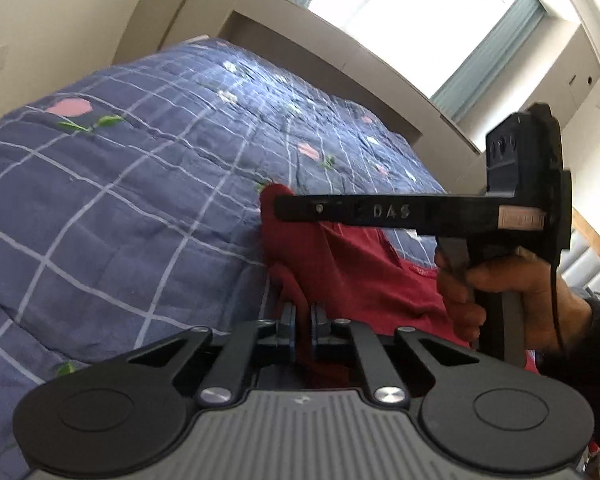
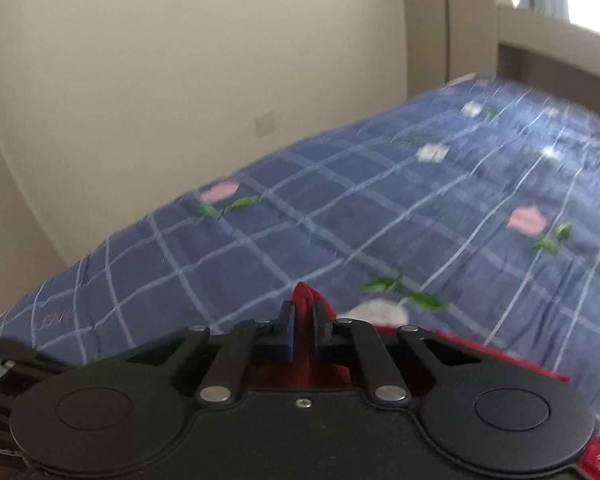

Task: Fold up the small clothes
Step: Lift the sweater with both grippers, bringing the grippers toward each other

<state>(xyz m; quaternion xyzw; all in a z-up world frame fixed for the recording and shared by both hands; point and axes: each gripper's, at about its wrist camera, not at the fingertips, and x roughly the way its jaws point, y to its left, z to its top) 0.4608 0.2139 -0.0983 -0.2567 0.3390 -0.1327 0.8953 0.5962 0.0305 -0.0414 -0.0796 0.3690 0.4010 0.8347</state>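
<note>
A dark red garment [image 1: 352, 272] is held up above the blue checked bedspread [image 1: 140, 184]. My left gripper [image 1: 303, 312] is shut on a fold of the red garment. My right gripper [image 1: 278, 206] shows side-on in the left wrist view, its tip pinching another bunched part of the garment, with the person's hand [image 1: 496, 296] on its handle. In the right wrist view my right gripper [image 2: 303, 312] is shut on a ridge of the red garment [image 2: 308, 300]; more red cloth trails to the lower right [image 2: 500, 356].
The bedspread [image 2: 380, 220] has pink and white flowers and green leaves. A beige wall [image 2: 180, 80] stands to the left with a switch plate [image 2: 265, 123]. A window with teal curtains [image 1: 488, 52] and a beige ledge [image 1: 340, 60] lie beyond the bed.
</note>
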